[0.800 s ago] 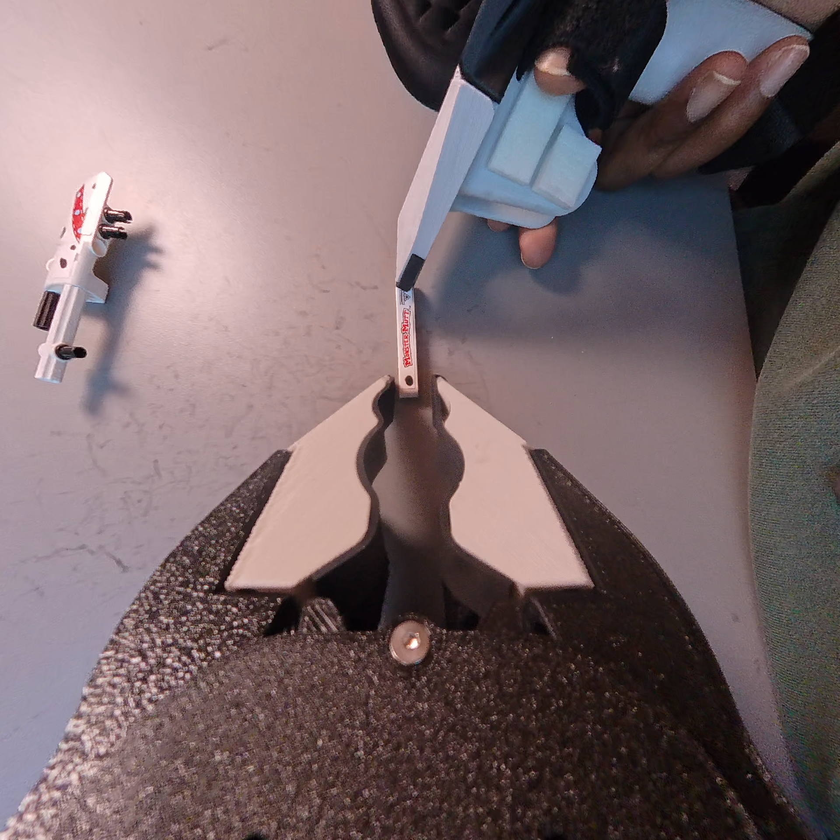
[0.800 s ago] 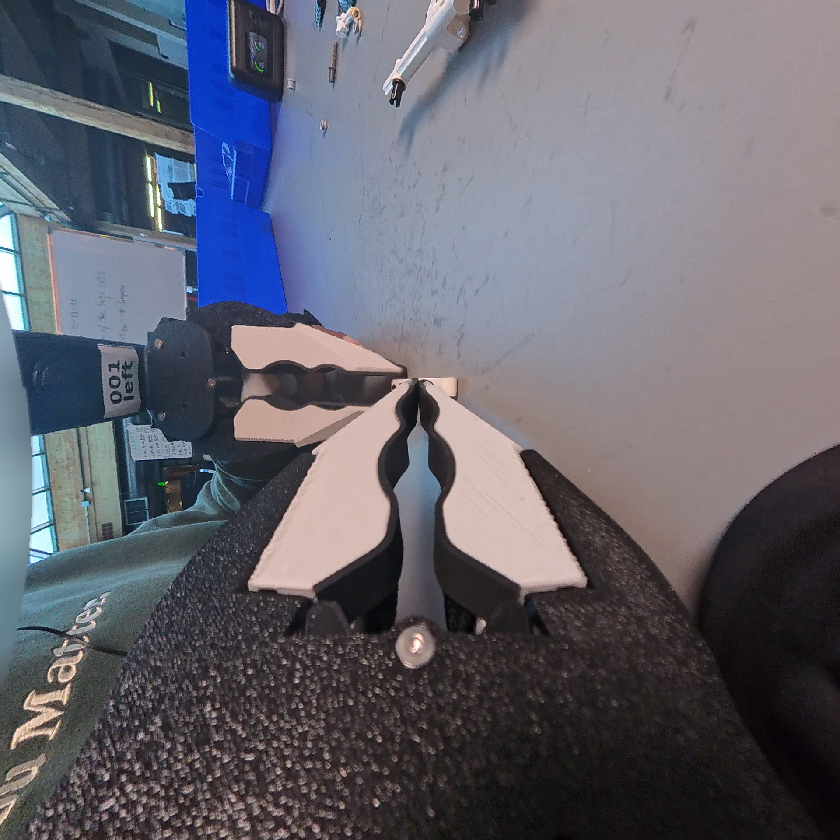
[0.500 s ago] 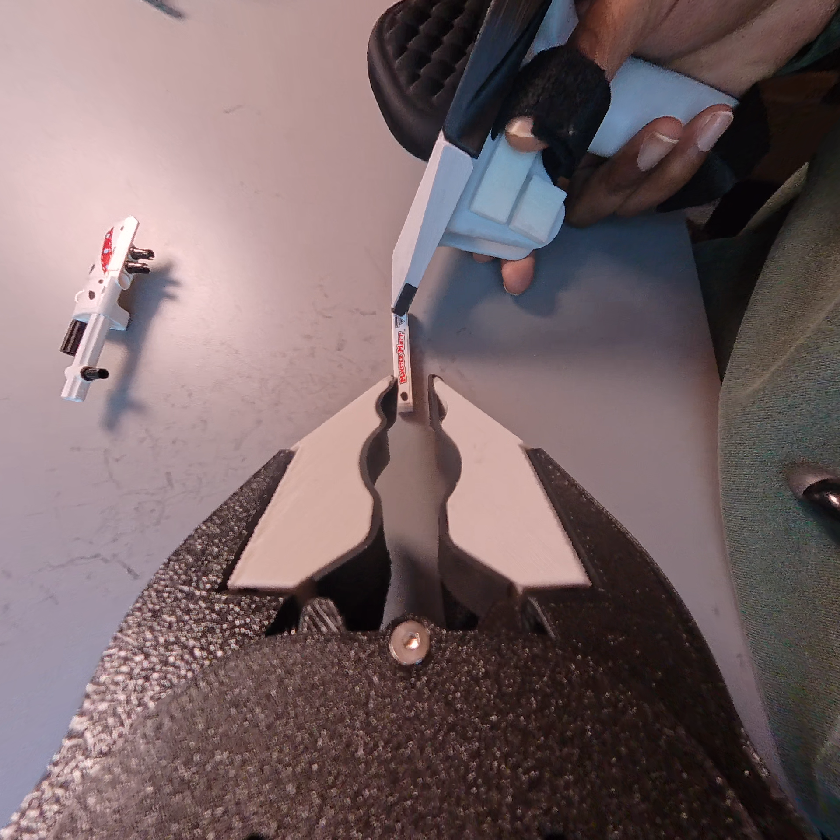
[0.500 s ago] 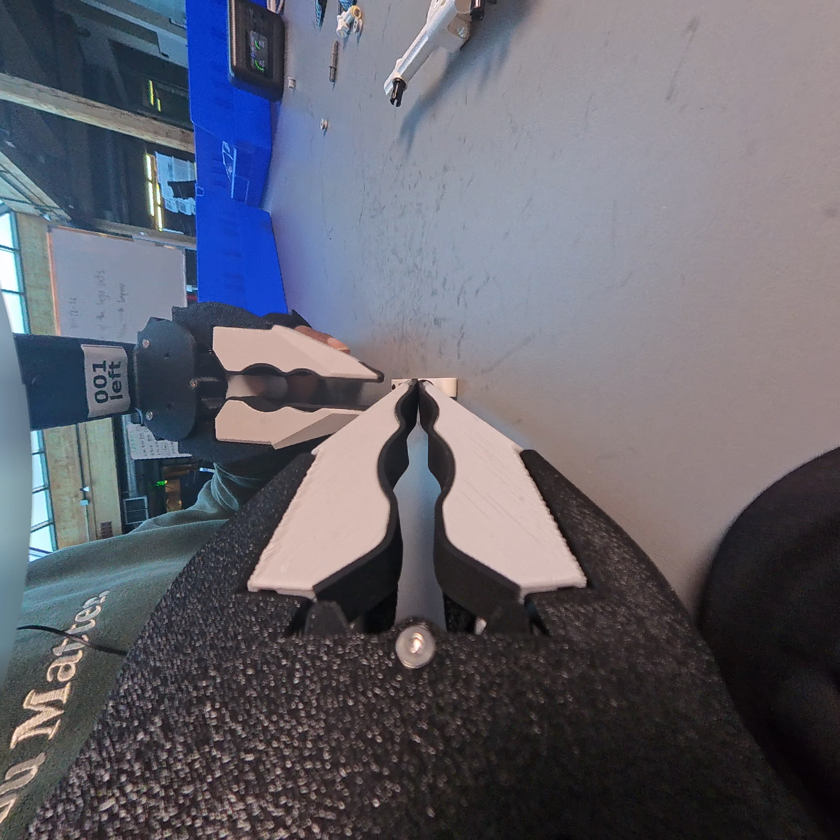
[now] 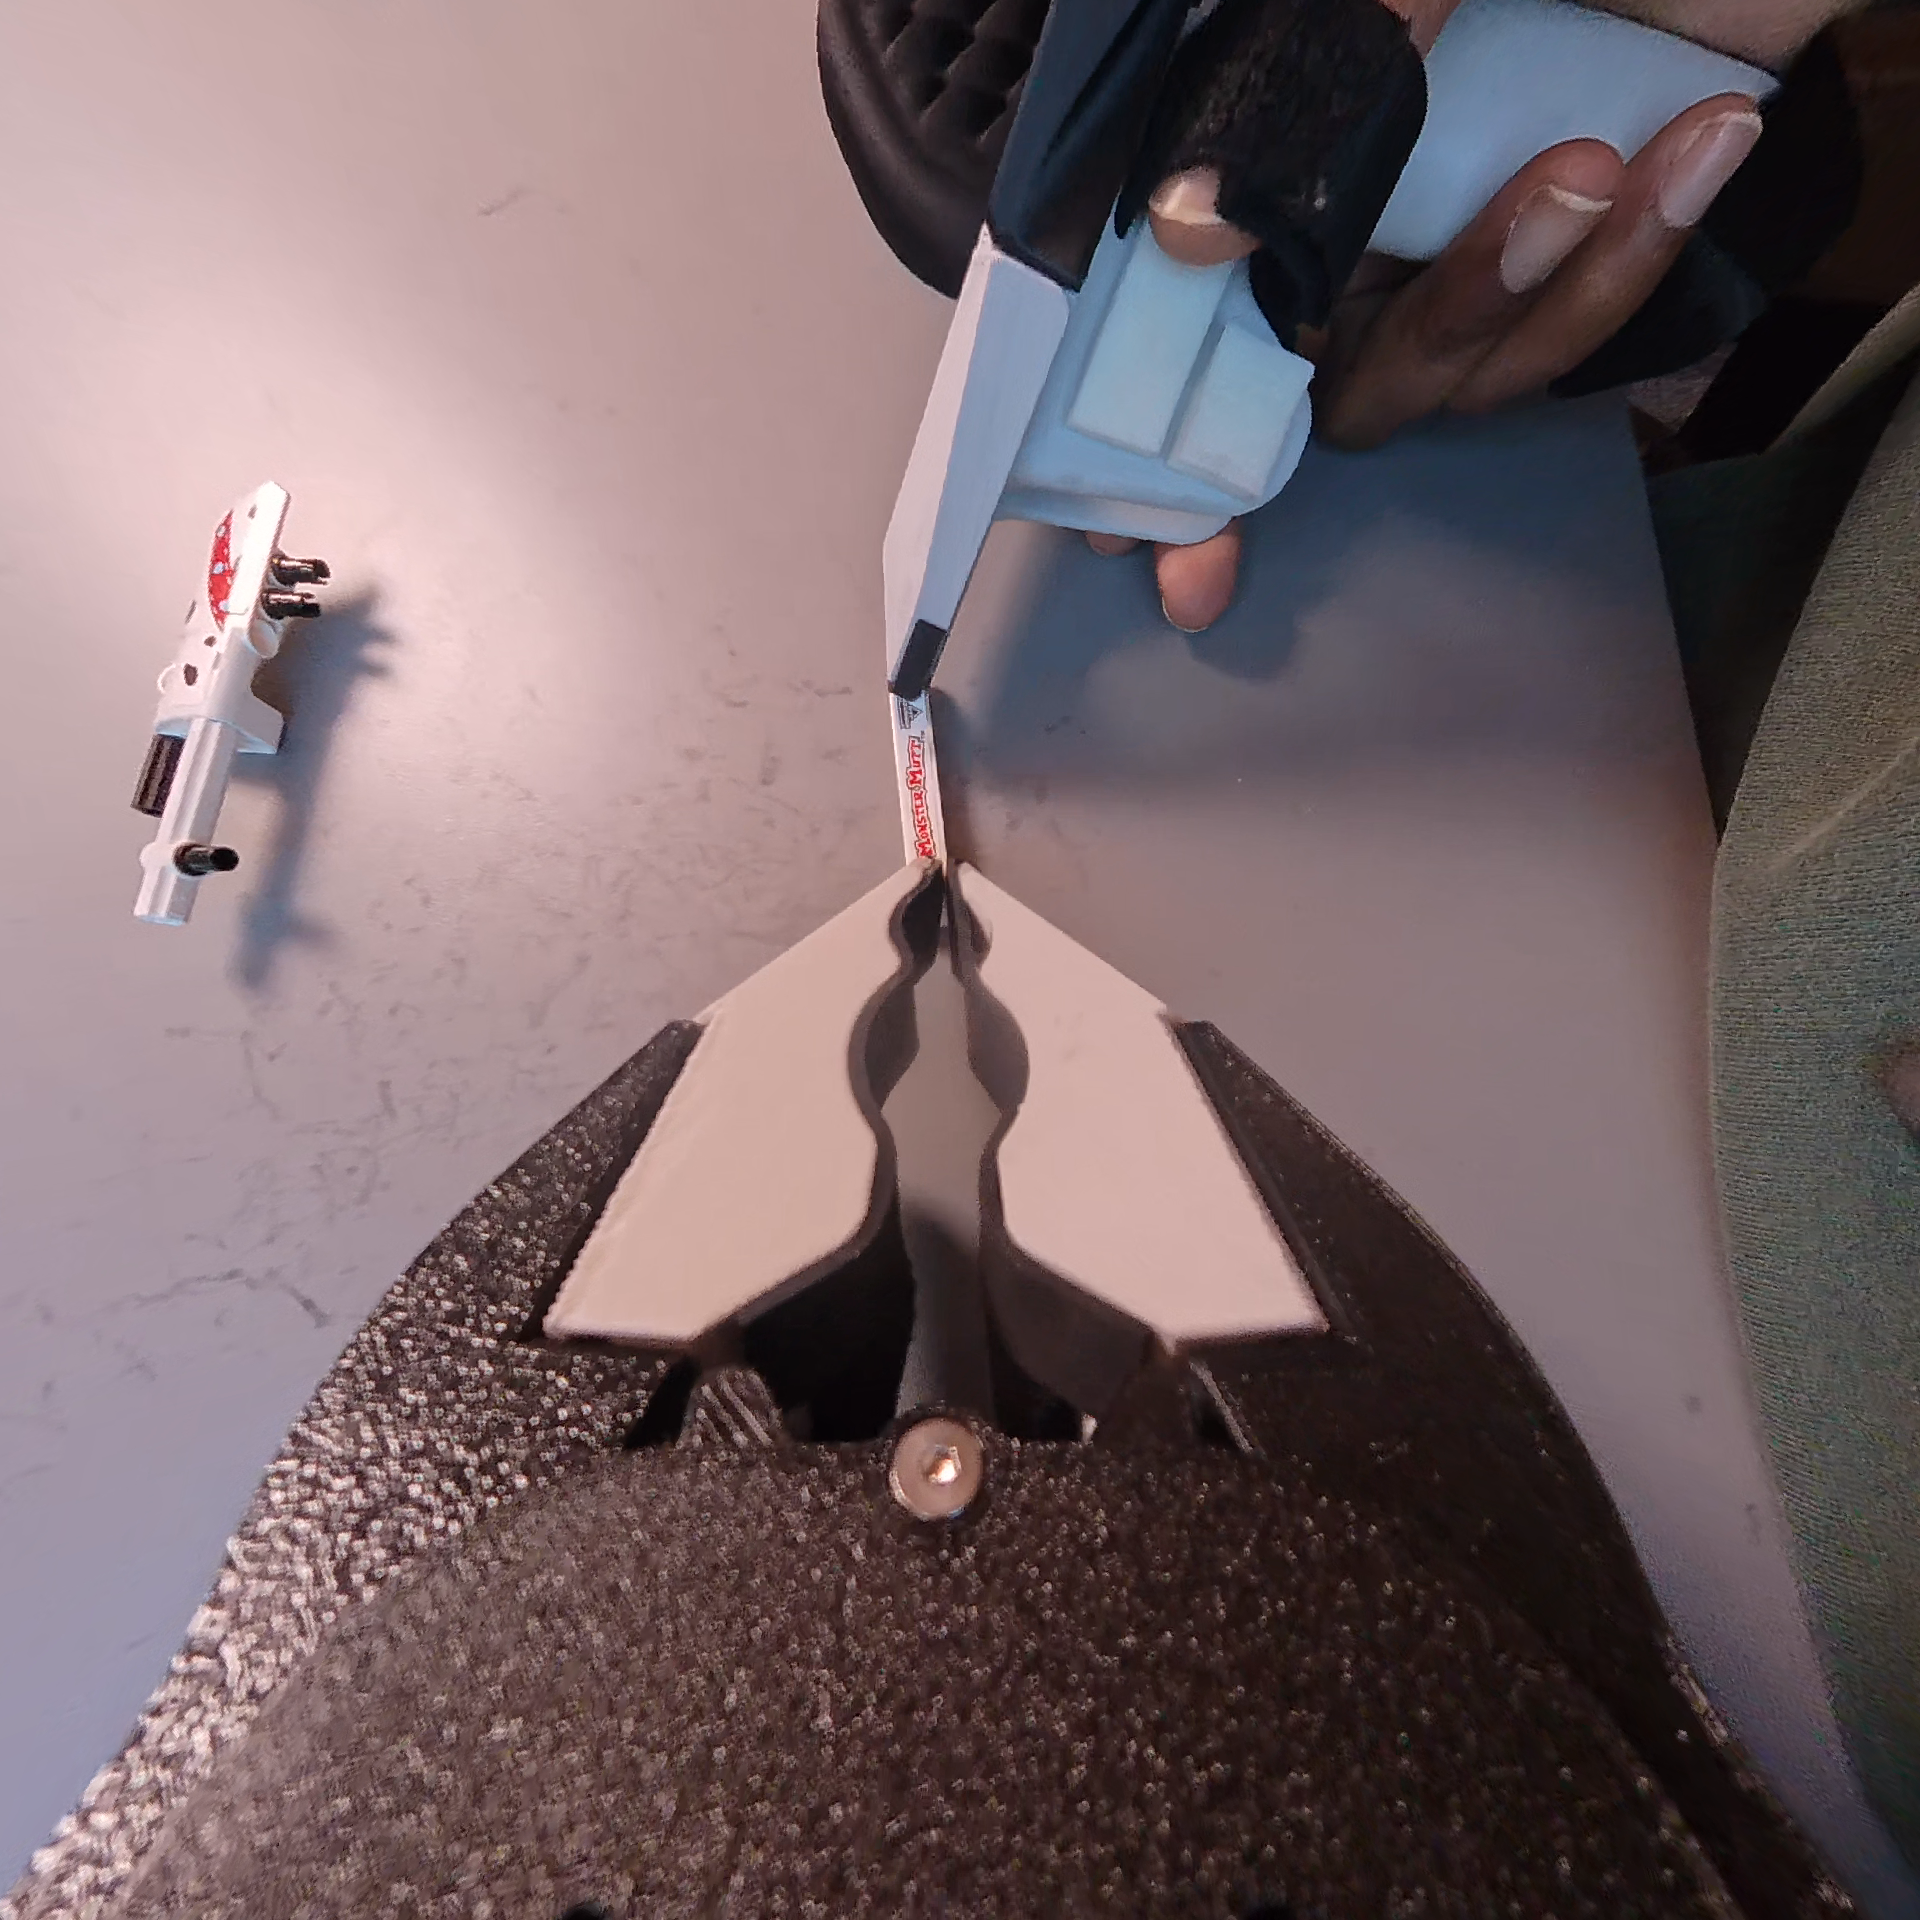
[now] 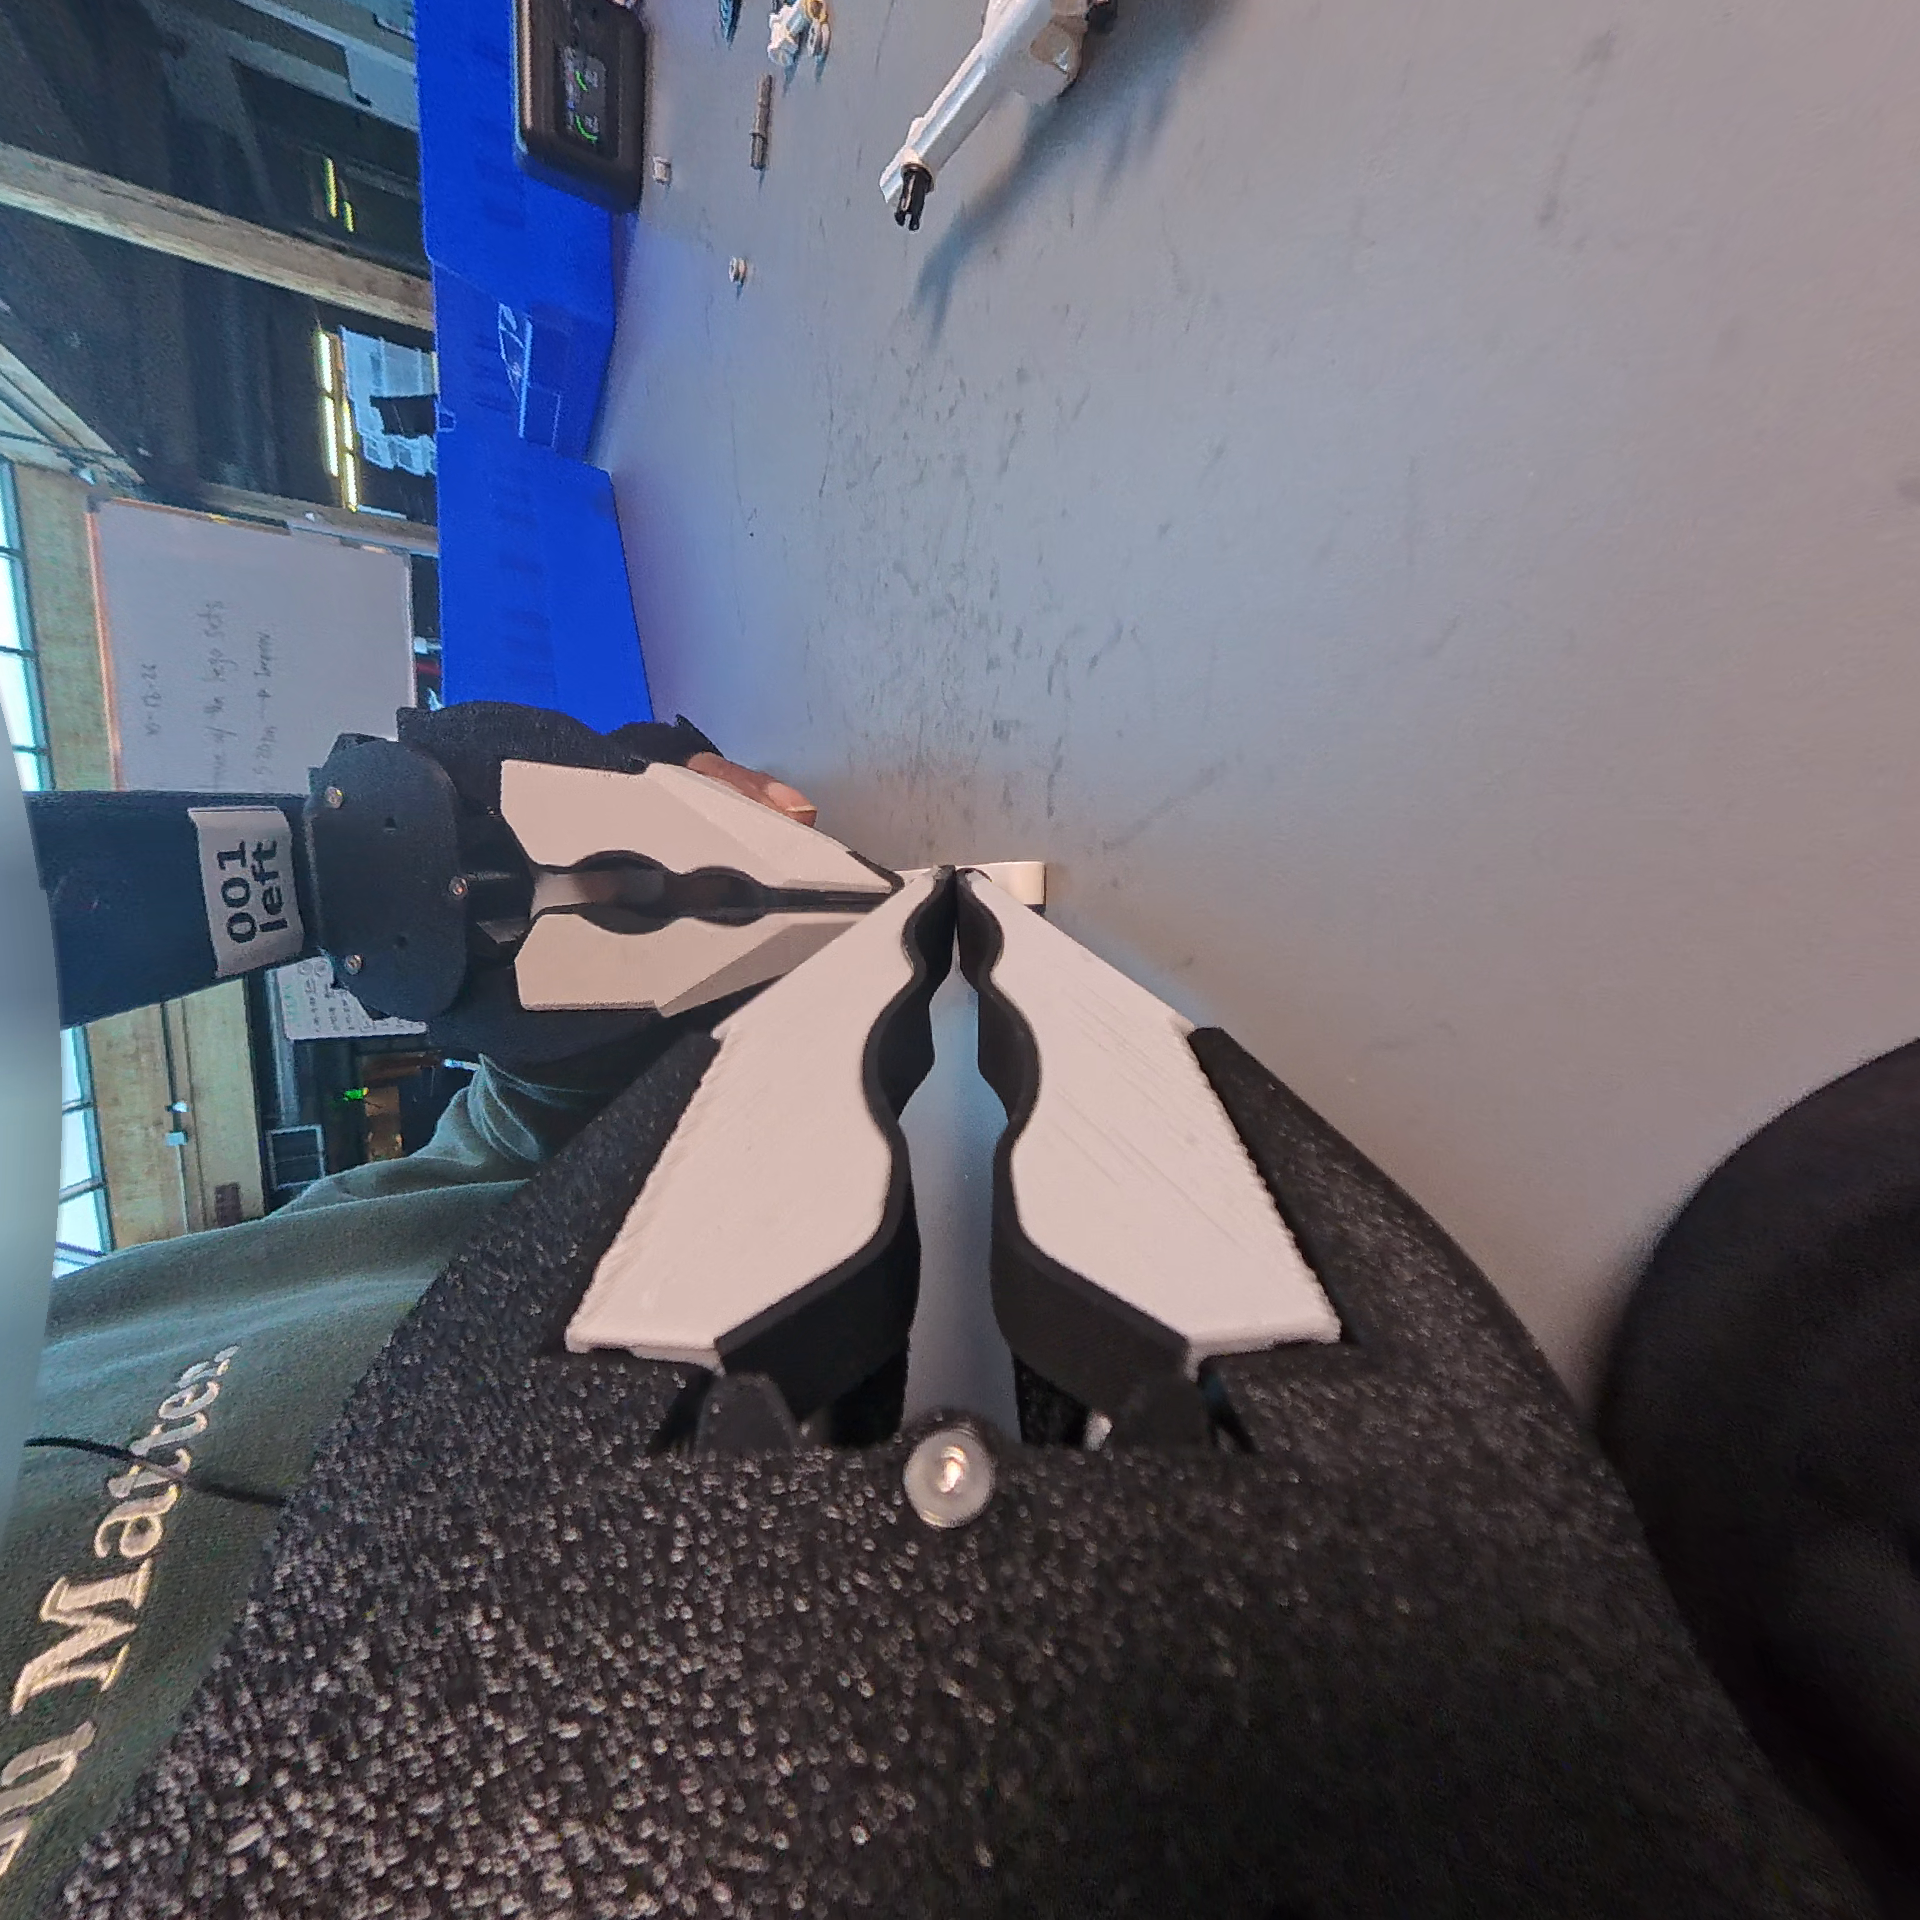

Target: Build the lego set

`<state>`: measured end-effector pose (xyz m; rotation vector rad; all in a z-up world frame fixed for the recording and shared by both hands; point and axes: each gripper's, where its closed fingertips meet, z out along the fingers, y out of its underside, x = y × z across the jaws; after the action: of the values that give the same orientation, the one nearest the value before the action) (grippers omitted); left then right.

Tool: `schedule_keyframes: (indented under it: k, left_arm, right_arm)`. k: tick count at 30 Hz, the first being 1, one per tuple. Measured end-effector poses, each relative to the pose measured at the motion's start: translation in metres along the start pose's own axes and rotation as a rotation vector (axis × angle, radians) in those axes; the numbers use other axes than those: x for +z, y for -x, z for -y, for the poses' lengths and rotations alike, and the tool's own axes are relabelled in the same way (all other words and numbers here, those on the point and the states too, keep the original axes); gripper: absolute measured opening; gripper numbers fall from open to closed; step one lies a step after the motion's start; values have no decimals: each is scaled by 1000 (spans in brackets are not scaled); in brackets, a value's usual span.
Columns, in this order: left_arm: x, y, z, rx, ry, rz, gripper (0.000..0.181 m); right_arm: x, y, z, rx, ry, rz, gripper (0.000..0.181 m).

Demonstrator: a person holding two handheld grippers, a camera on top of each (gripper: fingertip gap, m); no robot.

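A thin white lego beam with a red printed sticker (image 5: 921, 781) stands between both grippers over the grey table. My left gripper (image 5: 945, 878) is shut on its near end. My right gripper (image 6: 954, 878) is shut on its other end; it also shows in the left wrist view (image 5: 914, 665), coming in from the top. In the right wrist view the beam (image 6: 1013, 876) pokes out just past my fingertips, and the left gripper (image 6: 883, 891) comes in from the left. A white lego assembly with black pins and a red patch (image 5: 213, 707) lies on the table to the left; it also shows in the right wrist view (image 6: 982, 99).
Several small loose lego parts (image 6: 764, 104) lie at the far end of the table near a blue box (image 6: 520, 312) and a black device with a screen (image 6: 579, 94). A person's green sleeve (image 5: 1829, 1039) borders the table's right edge. A hand (image 5: 1507, 229) holds the right gripper. Both grippers' tips are close together, under 4 cm apart.
My left gripper has closed from open onto the near end of the beam. The right gripper has kept hold of the other end.
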<state>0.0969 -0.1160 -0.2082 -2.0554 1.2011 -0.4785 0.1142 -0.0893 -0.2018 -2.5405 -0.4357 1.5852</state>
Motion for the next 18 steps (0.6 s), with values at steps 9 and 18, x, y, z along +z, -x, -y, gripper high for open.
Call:
schedule_keyframes:
  k: [9, 18]
  left_arm:
    - [-1, 0, -1, 4, 28, 20, 0]
    - [-1, -2, -2, -5, 36, 19, 0]
  right_arm:
    - [2, 0, -4, -76, 34, -67, 0]
    - [0, -1, -6, -124, 55, -99, 0]
